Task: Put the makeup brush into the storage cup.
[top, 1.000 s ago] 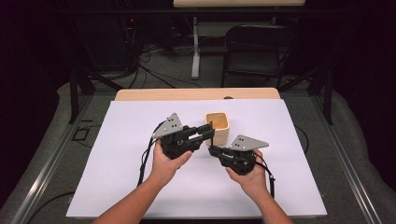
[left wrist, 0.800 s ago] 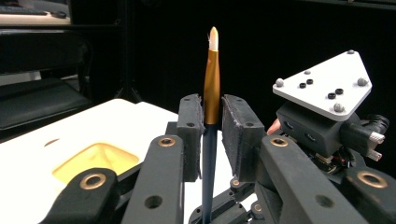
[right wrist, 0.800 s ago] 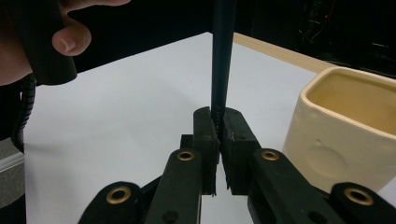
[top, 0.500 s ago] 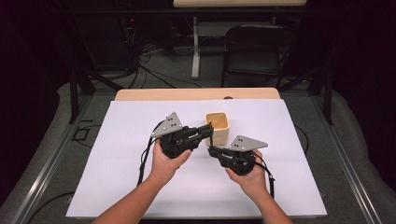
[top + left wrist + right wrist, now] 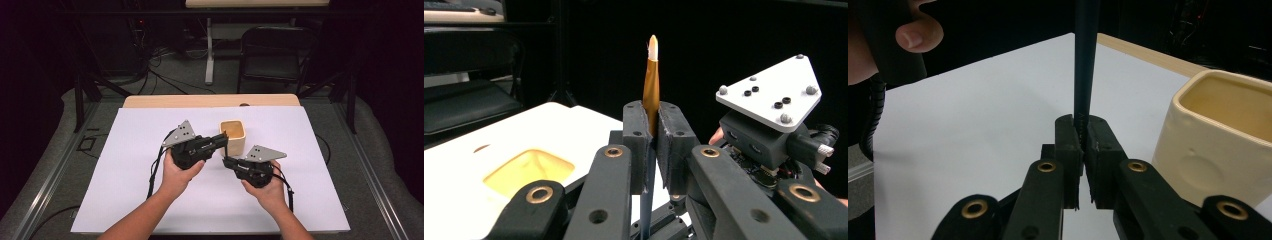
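Hardly anything has moved beyond the left gripper [image 5: 651,145] having just been closing onto the paintbrush [image 5: 651,80], whose handle the right gripper [image 5: 1082,150] also clamps; release the right one first, then tip the brush toward the cup [image 5: 233,136] at one o'clock.

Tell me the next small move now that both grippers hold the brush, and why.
Probably open the right gripper. Its fingers clamp the dark handle, while the left gripper grips the brush by its gold ferrule, bristles up. Two holds make one redundant; the left alone could then carry it to the cream cup.

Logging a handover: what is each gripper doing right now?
Left gripper: shut on the thin dark brush with gold ferrule.
Right gripper: shut on the brush's dark handle.
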{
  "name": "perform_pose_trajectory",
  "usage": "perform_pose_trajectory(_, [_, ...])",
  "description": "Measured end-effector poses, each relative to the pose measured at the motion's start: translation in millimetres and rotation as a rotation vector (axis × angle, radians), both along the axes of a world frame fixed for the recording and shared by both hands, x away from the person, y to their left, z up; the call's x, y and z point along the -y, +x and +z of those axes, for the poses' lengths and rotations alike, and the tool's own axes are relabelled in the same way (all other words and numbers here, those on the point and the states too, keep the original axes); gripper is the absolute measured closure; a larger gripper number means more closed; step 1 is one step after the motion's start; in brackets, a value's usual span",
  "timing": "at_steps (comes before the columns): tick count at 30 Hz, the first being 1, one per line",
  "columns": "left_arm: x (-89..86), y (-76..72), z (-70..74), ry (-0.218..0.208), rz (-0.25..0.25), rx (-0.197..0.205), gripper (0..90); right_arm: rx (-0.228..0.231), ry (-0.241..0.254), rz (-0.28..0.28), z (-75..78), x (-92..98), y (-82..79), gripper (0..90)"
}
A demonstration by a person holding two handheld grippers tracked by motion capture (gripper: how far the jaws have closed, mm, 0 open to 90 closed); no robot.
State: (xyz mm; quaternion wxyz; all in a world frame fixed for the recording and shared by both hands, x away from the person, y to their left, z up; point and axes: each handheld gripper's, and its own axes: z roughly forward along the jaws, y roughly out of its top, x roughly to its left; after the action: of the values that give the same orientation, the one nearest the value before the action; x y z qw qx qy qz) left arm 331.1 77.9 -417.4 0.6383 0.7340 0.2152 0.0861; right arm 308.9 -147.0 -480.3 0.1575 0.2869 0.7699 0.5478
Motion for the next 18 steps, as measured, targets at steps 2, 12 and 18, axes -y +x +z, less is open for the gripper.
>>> perform_pose_trajectory(2, [0.1,-0.1,-0.1,0.000,-0.001,0.000,83.8,-0.003,0.001,0.001,-0.1,0.0,0.0,85.1])
perform_pose_trajectory(12, [-1.7,2.5,0.5,0.009,0.025,0.010,83.8,-0.005,-0.023,-0.008,-1.7,-1.4,0.7,67.7])
perform_pose_trajectory(18, [-4.4,5.0,1.1,0.007,0.047,0.028,83.9,-0.009,-0.053,-0.038,-2.8,-2.4,0.9,47.1])
